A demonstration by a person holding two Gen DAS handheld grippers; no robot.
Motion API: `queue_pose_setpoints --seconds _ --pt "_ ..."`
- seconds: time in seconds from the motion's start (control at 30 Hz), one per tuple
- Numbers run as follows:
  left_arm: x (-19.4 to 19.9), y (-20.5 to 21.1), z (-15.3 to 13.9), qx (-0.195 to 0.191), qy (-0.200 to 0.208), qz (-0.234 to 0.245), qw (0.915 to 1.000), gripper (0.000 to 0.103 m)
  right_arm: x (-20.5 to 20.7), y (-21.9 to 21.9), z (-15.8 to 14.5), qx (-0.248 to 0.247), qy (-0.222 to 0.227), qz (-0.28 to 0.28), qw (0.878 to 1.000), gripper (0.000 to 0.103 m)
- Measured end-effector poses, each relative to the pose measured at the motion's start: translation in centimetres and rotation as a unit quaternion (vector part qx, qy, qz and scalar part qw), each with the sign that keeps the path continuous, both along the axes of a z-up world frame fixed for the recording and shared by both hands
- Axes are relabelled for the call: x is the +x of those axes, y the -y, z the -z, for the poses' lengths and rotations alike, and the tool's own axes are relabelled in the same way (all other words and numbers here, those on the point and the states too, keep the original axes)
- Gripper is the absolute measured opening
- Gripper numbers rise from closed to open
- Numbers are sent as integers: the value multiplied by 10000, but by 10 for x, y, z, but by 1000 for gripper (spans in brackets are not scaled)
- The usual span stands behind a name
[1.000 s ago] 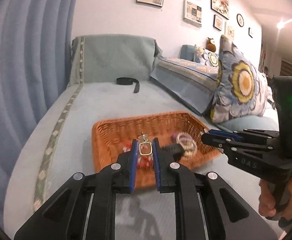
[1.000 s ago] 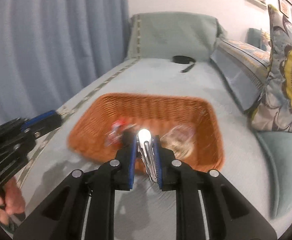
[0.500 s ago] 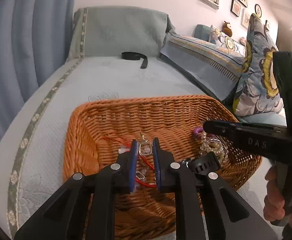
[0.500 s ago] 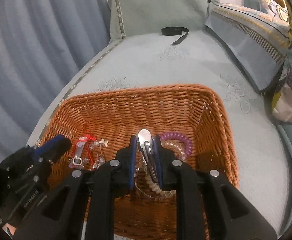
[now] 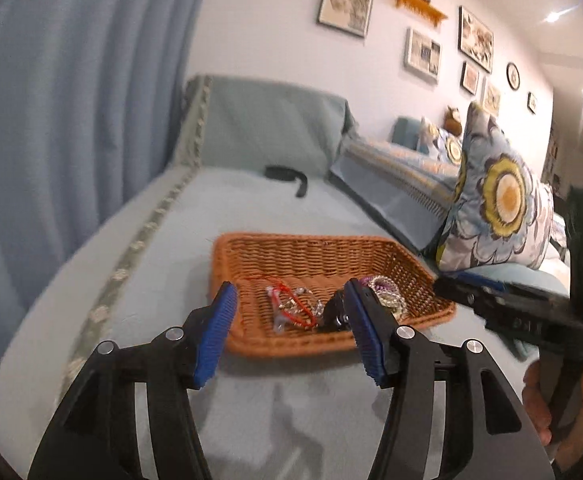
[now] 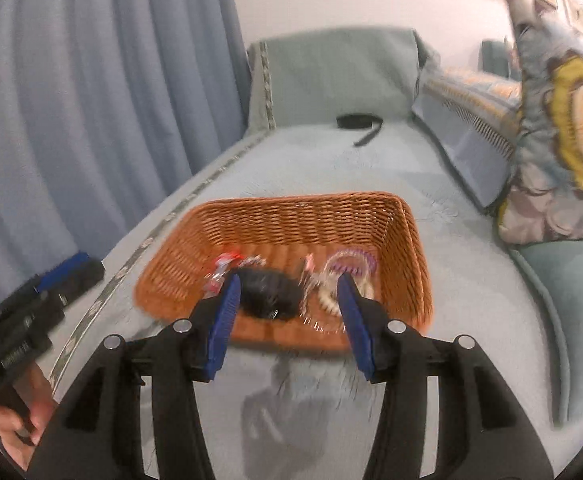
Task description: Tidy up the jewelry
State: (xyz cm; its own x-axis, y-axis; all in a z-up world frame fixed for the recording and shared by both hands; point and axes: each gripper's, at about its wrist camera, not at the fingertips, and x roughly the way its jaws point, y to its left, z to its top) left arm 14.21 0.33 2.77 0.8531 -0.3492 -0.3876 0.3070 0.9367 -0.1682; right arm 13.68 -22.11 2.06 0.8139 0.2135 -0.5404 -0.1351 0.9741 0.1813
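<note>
Hunting for lettering here, and there's barely any. Pale letters sit on the side of the right claw (image 5: 447, 286) seen from the left wrist, smeared past reading. The left claw (image 6: 69, 266) in the right wrist view carries white lettering on its body too, blurred, no letters come clear. The wall pictures (image 5: 346, 2) are too small to show any words. Nothing can be read.

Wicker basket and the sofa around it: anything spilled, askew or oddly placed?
Nothing spilled: the jewelry lies inside the wicker basket, none on the seat near it. The one stray is a black strap lying loose on the sofa seat by the backrest, well apart from the basket.
</note>
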Motion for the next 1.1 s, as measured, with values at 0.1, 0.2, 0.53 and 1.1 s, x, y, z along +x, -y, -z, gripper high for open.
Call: queue_pose_setpoints --seconds 0.1,0.2,0.53,1.1 --pt "-30 -9 -7 -99 275 -222 9993 63 -34 -11 0 -194 287 92 9994 54" --pt "-58 -12 -2 -127 566 -419 9974 66 -60 -20 4 -317 569 164 9977 56" --pt "-70 -1 39 410 670 -949 9924 70 -75 -21 42 -588 768 416 9944 58" --pt "-74 1 52 682 861 -1236 9862 86 -88 -24 49 -781 1112 654 9886 69"
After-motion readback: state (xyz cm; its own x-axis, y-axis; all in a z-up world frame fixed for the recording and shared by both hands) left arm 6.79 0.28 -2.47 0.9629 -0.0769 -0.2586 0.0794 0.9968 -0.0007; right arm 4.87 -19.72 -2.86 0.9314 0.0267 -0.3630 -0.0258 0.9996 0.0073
